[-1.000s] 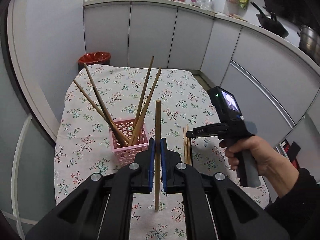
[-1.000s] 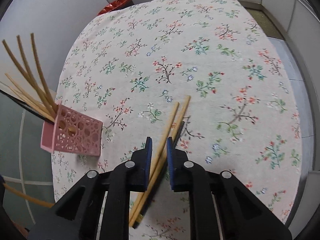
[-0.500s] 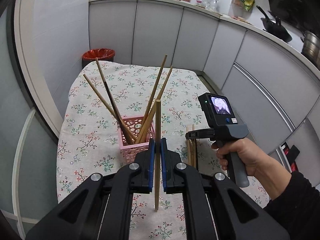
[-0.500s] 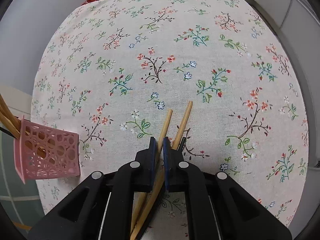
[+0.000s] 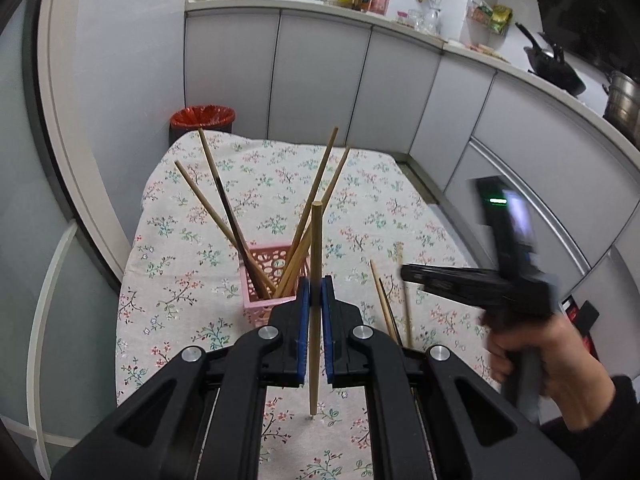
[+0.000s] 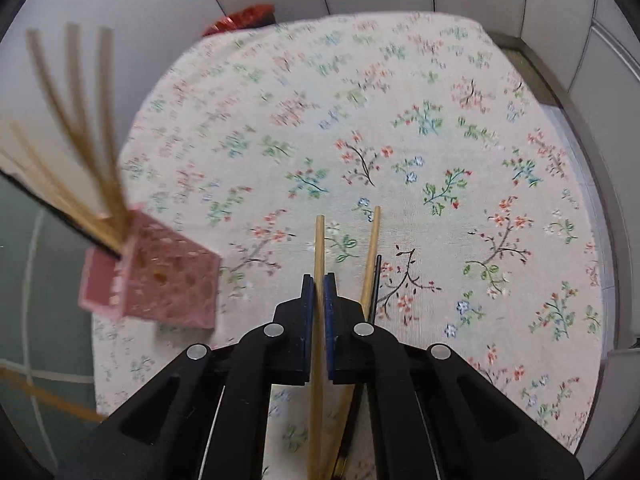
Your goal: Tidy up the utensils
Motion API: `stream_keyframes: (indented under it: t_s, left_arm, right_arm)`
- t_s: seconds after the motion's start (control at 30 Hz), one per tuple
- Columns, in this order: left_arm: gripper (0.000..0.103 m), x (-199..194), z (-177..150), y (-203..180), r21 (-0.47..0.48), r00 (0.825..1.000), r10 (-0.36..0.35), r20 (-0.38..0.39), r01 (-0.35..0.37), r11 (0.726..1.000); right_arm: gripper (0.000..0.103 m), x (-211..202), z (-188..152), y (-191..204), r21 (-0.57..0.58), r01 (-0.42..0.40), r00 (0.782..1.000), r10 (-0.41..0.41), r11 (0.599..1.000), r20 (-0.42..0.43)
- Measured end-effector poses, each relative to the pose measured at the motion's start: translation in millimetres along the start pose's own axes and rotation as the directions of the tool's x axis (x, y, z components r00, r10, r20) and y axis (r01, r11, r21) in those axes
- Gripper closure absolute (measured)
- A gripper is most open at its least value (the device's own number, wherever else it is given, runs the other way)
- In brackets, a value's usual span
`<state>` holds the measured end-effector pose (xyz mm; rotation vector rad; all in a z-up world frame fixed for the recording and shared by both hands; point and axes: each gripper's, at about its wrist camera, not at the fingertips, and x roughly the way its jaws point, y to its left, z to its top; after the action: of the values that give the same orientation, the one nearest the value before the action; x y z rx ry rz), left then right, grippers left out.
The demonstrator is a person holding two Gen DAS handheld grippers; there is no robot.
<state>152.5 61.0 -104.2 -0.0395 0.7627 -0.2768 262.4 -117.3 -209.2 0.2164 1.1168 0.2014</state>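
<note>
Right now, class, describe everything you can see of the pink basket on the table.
The pink basket is a small, square, open-topped holder, seemingly plastic, its walls pierced with round holes. It stands upright on the floral tablecloth. Several wooden chopsticks and one dark one lean out of it, fanning left and right. In the right wrist view it is blurred. No hand-held gripper touches it.

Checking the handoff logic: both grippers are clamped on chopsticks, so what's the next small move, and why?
Probably carry the left gripper forward over the pink basket and lower its chopstick in: it is already gripped upright just short of the basket, while the right gripper has only just closed on its chopstick.
</note>
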Motion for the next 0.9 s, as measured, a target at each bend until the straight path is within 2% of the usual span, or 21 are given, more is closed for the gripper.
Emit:
stream_keyframes:
  t_s: [0.03, 0.13, 0.3, 0.43, 0.7, 0.9]
  left_arm:
    - [0.097, 0, 0, -1, 0.001, 1.0, 0.002, 0.003, -0.002, 1.0]
    - [0.097, 0, -4, -8, 0.024, 1.0, 0.017, 0.006, -0.017, 1.0]
    - [0.097, 5, -9, -13, 0.028, 0.999, 0.033, -0.006, -0.033, 0.999]
    - [0.097, 3, -9, -18, 0.032, 0.998, 0.054, 0.018, -0.054, 0.998]
    - [0.097, -15, -11, -22, 0.027, 0.998, 0.058, 0.037, -0.059, 0.998]
    - [0.097, -40, -19, -15, 0.02, 0.997, 0.052, 0.062, -0.053, 0.998]
  right_arm:
    - [0.099, 0, 0, 0, 0.0, 0.0, 1.0, 0.0, 1.0, 0.0]
    - [0.099, -41, -13, 6, 0.003, -0.009, 0.996, 0.009, 1.0, 0.088]
    - [0.1, -117, -44, 10, 0.009, 0.031, 0.968, -0.032, 0.999, 0.25]
    - [0.1, -152, -66, 10, -0.023, 0.089, 0.946, -0.077, 0.996, 0.314]
    - [0.103, -190, -96, -5, 0.027, 0.128, 0.929, -0.13, 0.991, 0.348]
    - [0.103, -213, -102, 5, -0.009, 0.16, 0.919, -0.146, 0.987, 0.365]
